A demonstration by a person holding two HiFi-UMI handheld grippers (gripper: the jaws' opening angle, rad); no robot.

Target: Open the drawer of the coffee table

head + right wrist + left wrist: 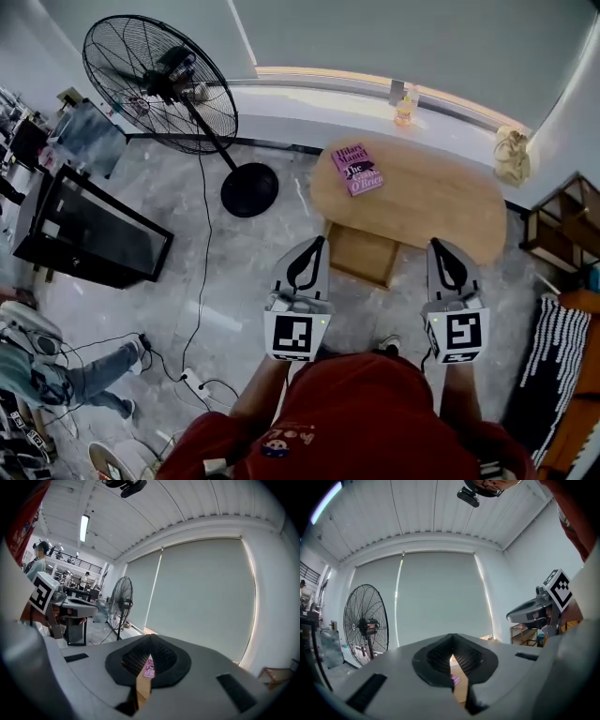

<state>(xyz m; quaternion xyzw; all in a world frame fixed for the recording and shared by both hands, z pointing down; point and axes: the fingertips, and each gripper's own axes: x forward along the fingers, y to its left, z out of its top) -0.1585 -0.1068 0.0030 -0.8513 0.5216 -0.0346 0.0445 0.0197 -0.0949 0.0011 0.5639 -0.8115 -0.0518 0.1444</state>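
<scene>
The oval wooden coffee table (441, 202) stands ahead of me with a pink book (357, 168) on its left end. Its wooden drawer (361, 255) shows below the near edge of the top. My left gripper (322, 240) hangs just short of the drawer's left side, jaws shut with nothing in them. My right gripper (434, 243) hovers at the table's near edge, right of the drawer, also shut and empty. In the left gripper view the closed left gripper (451, 637) fills the lower frame. In the right gripper view the book (149, 667) shows through the slit below the right gripper (150, 637).
A tall black pedestal fan (159, 82) with a round base (248, 189) stands to the left. A black stand (89, 230) sits further left. Cables and a power strip (192, 380) lie on the marble floor. A shelf unit (562, 220) and striped cushion (553, 361) are at the right.
</scene>
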